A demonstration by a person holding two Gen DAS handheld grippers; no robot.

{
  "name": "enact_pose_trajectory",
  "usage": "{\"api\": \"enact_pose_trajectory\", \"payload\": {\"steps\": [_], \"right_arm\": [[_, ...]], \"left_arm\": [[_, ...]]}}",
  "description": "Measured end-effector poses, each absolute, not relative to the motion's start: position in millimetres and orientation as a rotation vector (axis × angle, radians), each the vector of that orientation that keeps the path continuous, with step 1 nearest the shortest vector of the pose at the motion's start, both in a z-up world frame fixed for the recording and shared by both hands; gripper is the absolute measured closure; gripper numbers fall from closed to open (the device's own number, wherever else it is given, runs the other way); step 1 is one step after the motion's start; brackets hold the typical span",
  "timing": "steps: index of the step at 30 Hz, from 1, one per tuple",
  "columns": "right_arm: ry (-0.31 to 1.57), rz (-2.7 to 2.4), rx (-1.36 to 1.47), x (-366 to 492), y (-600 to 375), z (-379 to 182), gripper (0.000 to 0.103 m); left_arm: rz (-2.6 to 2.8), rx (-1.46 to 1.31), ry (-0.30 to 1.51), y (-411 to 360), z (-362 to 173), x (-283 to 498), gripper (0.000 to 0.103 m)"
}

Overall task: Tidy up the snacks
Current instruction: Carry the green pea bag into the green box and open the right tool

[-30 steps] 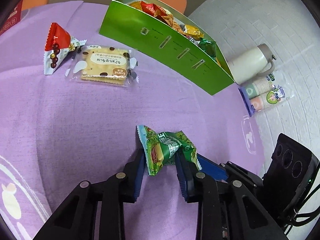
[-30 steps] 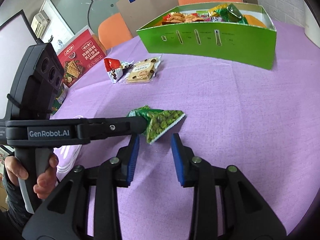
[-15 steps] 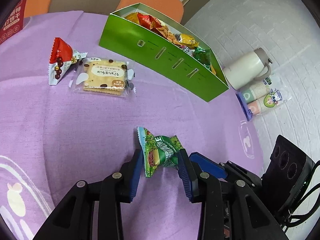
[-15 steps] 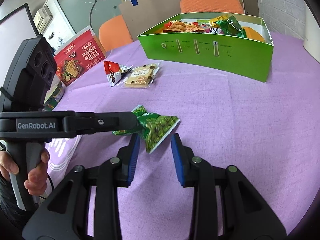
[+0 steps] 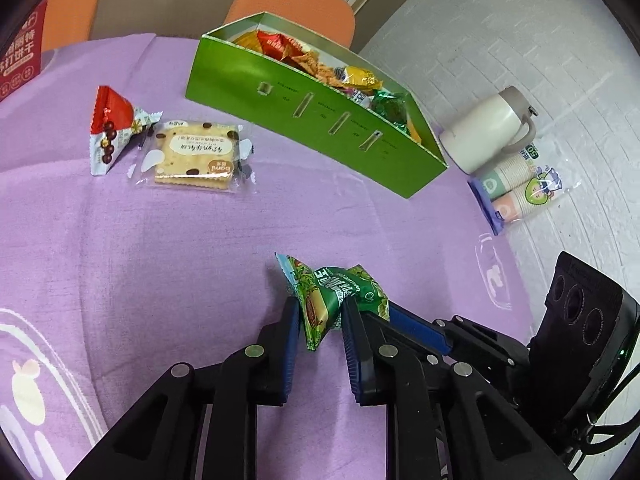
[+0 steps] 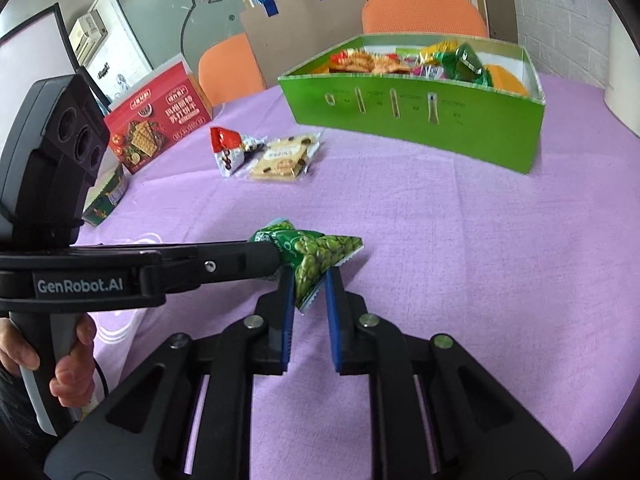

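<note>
Both the left gripper (image 5: 320, 316) and right gripper (image 6: 308, 280) have fingers clamped on the green pea packet (image 6: 316, 254), well short of the green box (image 6: 420, 120); bare purple tabletop (image 6: 460, 240) lies between.

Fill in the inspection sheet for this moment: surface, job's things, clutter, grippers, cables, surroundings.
Surface: purple tablecloth, lightly creased.
Job's things: green pea packet pinched from both sides; red triangular packet and cracker packet lie loose; green box part filled with snacks.
Clutter: red biscuit carton, white jug, paper cup sleeve.
Grippers: left gripper and right gripper both closed on the pea packet.
Cables: black cable by the right tool.
Surroundings: orange chairs, paper bag.
</note>
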State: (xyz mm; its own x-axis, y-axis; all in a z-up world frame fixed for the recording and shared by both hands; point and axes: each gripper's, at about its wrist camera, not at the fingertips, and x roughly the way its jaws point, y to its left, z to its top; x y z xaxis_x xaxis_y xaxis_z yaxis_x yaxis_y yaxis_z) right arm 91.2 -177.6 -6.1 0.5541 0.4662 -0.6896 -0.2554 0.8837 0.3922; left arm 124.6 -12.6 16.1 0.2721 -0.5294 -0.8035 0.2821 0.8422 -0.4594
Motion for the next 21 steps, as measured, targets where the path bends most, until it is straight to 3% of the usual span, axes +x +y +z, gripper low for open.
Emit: {"api": "enact_pose_trajectory", "payload": {"steps": [11, 21], "right_arm": [[0.725, 0.393, 0.259, 111.2, -203.7, 60.2, 0.086], [0.664, 0.328, 0.257, 174.2, -227.9, 74.3, 0.086]], "left_arm": [[-0.591, -0.148, 1.01, -44.8, 89.3, 149.9, 0.083], [-0.613, -0.144, 0.968, -76.2, 102.4, 218.1, 0.083]]}}
